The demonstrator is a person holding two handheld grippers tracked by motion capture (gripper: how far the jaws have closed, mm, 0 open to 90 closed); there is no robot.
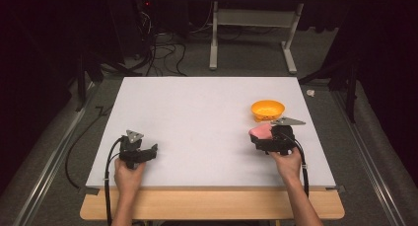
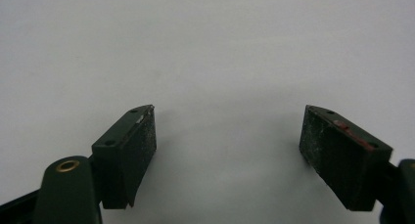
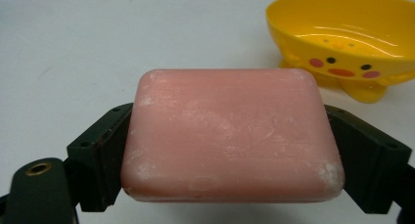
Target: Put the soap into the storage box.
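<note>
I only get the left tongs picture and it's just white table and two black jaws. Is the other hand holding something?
Observer: Yes, the right tongs are shut on a pink soap bar.
Operator: Is there somewhere to put it?
Observer: A yellow bowl with a duck face on it stands on the table, just beyond the soap.
Operator: Is the bowl full?
Observer: No, its inside looks empty.
Operator: Where am I, then?
Observer: Your left tongs are open at the table's near left, far from the bowl.
</note>
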